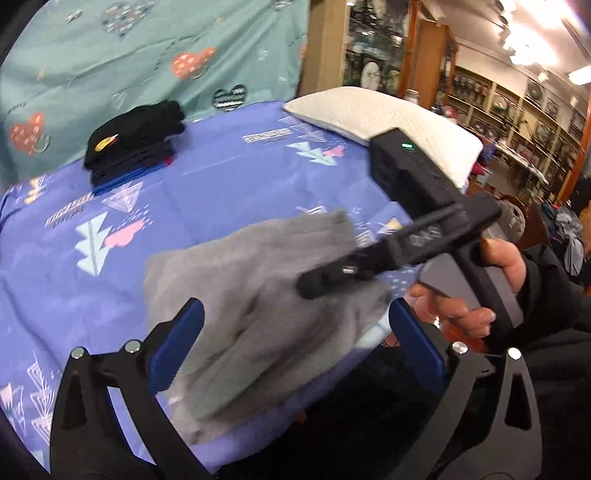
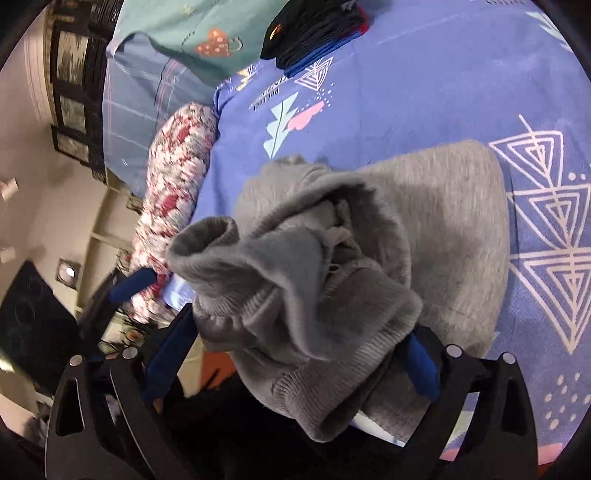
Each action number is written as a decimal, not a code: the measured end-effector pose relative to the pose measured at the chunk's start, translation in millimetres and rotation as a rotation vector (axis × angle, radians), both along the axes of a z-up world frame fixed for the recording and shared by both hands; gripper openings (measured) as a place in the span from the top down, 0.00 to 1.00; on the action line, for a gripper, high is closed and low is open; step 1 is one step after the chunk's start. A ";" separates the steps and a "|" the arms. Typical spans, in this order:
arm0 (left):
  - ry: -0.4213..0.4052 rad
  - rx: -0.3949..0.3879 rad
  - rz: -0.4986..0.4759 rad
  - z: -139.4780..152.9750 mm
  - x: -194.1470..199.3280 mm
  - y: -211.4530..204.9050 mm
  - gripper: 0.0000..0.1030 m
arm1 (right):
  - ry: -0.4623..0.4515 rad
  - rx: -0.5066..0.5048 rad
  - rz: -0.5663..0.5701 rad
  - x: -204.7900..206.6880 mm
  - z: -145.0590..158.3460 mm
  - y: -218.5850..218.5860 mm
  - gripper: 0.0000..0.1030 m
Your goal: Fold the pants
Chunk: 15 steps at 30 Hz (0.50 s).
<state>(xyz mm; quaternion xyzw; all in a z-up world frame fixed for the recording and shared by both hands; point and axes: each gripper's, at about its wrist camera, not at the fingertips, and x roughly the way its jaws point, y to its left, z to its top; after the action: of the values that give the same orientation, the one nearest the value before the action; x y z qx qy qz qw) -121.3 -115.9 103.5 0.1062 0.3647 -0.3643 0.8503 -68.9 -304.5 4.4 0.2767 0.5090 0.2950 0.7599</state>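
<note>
The grey pants lie bunched at lower centre on the purple patterned bedsheet, whose printed lettering blurs beyond reading. The left gripper stands released, blue pads wide either side of the cloth. Only the left view shows the white pillow and shelves upper right. In the right view the right gripper is clenched on the ribbed waistband; a dark folded stack sits top centre
</note>
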 end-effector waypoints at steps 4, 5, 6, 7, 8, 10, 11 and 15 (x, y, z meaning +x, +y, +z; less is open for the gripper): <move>0.171 -0.047 0.113 -39.0 36.8 39.5 0.02 | -0.075 -0.044 0.006 -3.3 5.8 8.1 0.39; 0.218 -0.074 0.112 -47.1 41.7 44.3 0.02 | -0.111 -0.032 0.005 -2.7 11.6 9.3 0.55; 0.268 -0.106 0.107 -54.7 46.2 46.1 0.02 | -0.134 -0.011 -0.001 -1.6 16.2 8.1 0.59; 0.284 -0.121 0.098 -56.6 47.0 44.2 0.02 | -0.177 -0.011 -0.015 -2.2 28.9 5.8 0.60; 0.275 -0.127 0.081 -54.5 44.5 40.0 0.02 | -0.209 -0.025 -0.027 -2.7 39.4 2.7 0.62; 0.225 -0.140 0.025 -43.1 36.6 26.3 0.02 | -0.274 -0.057 -0.044 -9.6 65.4 -6.4 0.63; 0.203 -0.139 -0.013 -38.7 32.0 17.1 0.02 | -0.291 -0.085 -0.052 -12.5 72.4 -10.8 0.63; 0.251 -0.077 -0.068 -62.2 35.9 -2.9 0.02 | -0.177 -0.239 -0.075 -7.9 42.0 -32.1 0.26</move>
<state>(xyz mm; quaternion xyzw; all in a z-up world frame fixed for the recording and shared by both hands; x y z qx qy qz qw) -85.4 -118.8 41.2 0.0393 0.4502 -0.4168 0.7887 -76.8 -336.6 46.3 0.1761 0.4609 0.2267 0.8397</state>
